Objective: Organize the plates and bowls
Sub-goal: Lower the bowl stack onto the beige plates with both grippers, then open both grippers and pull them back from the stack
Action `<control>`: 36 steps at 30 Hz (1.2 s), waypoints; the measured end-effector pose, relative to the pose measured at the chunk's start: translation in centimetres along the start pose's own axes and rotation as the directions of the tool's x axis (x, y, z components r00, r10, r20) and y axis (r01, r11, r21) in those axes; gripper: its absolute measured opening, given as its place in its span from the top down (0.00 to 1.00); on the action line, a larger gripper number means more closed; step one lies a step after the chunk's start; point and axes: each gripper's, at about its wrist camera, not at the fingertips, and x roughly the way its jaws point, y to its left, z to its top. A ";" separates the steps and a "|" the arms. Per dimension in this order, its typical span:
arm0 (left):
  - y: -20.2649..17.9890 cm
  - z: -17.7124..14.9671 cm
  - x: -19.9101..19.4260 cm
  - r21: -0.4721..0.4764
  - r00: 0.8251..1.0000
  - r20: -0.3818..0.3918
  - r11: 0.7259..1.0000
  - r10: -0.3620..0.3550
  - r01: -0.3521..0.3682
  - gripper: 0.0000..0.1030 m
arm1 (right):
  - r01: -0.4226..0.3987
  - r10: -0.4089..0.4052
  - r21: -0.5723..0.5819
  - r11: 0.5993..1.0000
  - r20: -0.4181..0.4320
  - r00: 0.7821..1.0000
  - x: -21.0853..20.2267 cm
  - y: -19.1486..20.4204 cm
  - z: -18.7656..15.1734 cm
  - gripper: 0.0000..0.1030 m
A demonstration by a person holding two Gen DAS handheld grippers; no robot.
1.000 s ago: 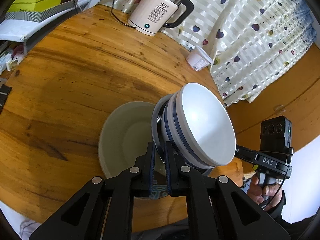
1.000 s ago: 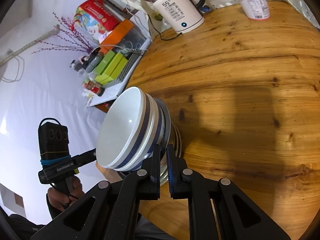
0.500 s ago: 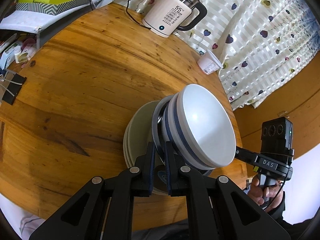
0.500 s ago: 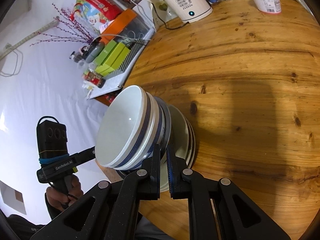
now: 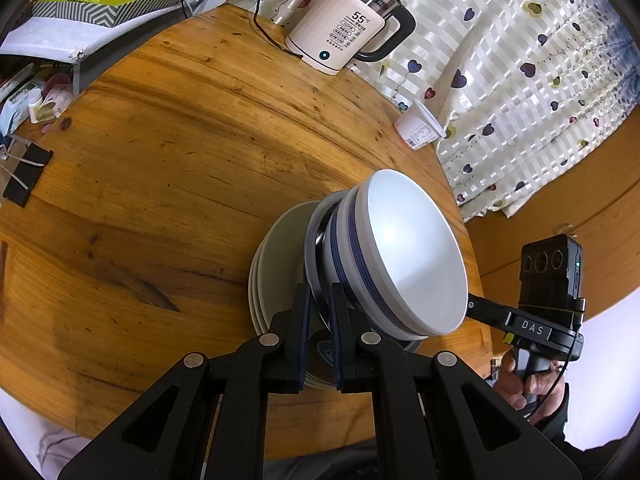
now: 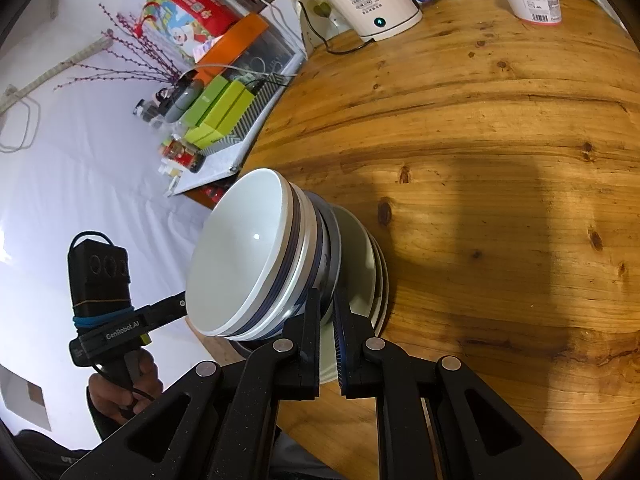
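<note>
Counted: two hand-held grippers, left and right. Two nested blue-banded bowls. Plates stacked beneath, about three, exact number unclear. One electric kettle, far. One yogurt tub, far right. One wooden desk.

Bright, even daylight. A broad soft shadow lies across the wooden table; a small glint sits inside the top bowl. Sharp focus, heavy fisheye bending, dark corners.
</note>
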 end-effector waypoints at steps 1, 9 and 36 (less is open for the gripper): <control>0.0 0.0 0.0 -0.001 1.000 0.002 1.000 0.000 0.000 0.92 | 0.003 -0.003 -0.005 1.000 -0.001 1.000 0.0 0.1 0.0 0.91; -0.2 0.0 -0.5 0.013 0.999 0.032 1.000 0.019 -0.019 0.92 | 0.017 -0.017 -0.031 0.999 0.001 1.000 -0.2 0.4 -0.1 0.91; -4.6 -2.7 -2.7 0.158 0.961 0.157 0.954 0.229 -0.253 0.81 | 0.191 -0.173 -0.260 0.947 0.088 0.981 -2.1 5.6 -3.4 0.48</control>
